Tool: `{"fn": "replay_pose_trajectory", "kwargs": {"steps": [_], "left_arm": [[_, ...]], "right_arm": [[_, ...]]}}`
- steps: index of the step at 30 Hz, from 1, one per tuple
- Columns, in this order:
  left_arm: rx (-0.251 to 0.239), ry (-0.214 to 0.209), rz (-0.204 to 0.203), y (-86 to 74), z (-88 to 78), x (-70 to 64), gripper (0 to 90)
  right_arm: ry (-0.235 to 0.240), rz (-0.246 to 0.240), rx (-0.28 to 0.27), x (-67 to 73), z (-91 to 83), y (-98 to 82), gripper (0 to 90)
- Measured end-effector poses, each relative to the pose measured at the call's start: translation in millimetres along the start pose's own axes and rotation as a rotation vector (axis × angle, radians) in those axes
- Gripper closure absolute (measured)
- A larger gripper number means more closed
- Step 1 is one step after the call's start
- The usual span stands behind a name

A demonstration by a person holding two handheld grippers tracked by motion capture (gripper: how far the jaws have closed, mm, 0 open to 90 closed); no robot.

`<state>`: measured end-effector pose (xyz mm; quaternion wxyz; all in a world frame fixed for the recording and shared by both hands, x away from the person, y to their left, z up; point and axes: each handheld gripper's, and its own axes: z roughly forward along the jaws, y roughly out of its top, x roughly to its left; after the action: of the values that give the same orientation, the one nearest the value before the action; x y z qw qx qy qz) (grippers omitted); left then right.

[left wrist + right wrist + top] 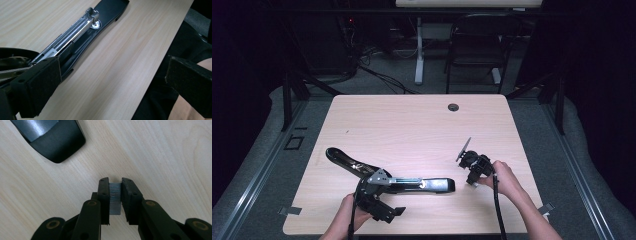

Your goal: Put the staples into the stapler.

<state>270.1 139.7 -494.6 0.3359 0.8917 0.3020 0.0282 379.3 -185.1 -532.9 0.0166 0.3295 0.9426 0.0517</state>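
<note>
Presently listed: worktop (412,125), pale wood, carrying all items. Long-reach stapler (362,172), black, lying opened out across the near left part; its metal staple channel (75,27) is exposed, and whether it is loaded cannot be told. Left tongs (384,212), spread wide just beside the stapler. Right tongs (115,192), pinching a grey strip of staples (115,198) near the stapler's end.

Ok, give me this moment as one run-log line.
right gripper: shut on staple strip | left gripper: open beside stapler | stapler: opened flat on table
</note>
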Motion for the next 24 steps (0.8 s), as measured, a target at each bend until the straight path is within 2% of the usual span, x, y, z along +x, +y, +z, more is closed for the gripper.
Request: {"fn": "replay_pose_trajectory", "kwargs": {"steps": [6, 9, 11, 12, 19, 20, 24], "left_arm": [[-0.002, -0.006, -0.002, -0.7, -1.3, 0.9, 0.1], [-0.001, -0.011, -0.005, -1.0, -0.6, 0.9, 0.1], [0.003, -0.017, -0.001, -1.2, -1.1, 0.8, 0.1], [0.004, -0.016, 0.001, -1.5, -1.1, 0.7, 0.1], [0.014, -0.021, 0.002, -5.4, -0.6, 1.3, 0.1], [0.013, -0.023, -0.001, -6.3, -0.8, 1.6, 0.1], [0.01, -0.028, -0.009, -10.0, -3.1, 3.8, 0.1]], "right_arm": [[-0.005, -0.021, -0.041, 2.0, -5.1, 0.9, 77.9], [-0.007, -0.014, -0.065, 3.6, -6.7, 1.1, 77.9], [0.0, -0.017, -0.069, 4.0, -7.7, 1.6, 77.9], [-0.017, -0.029, -0.059, 4.0, -9.1, 2.4, 77.9], [-0.011, -0.028, -0.097, 6.2, -11.0, 4.9, 77.9], [-0.023, -0.045, -0.089, 5.5, -12.6, 6.0, 77.9], [-0.005, -0.032, -0.116, 6.8, -11.8, 7.7, 77.9]]}}
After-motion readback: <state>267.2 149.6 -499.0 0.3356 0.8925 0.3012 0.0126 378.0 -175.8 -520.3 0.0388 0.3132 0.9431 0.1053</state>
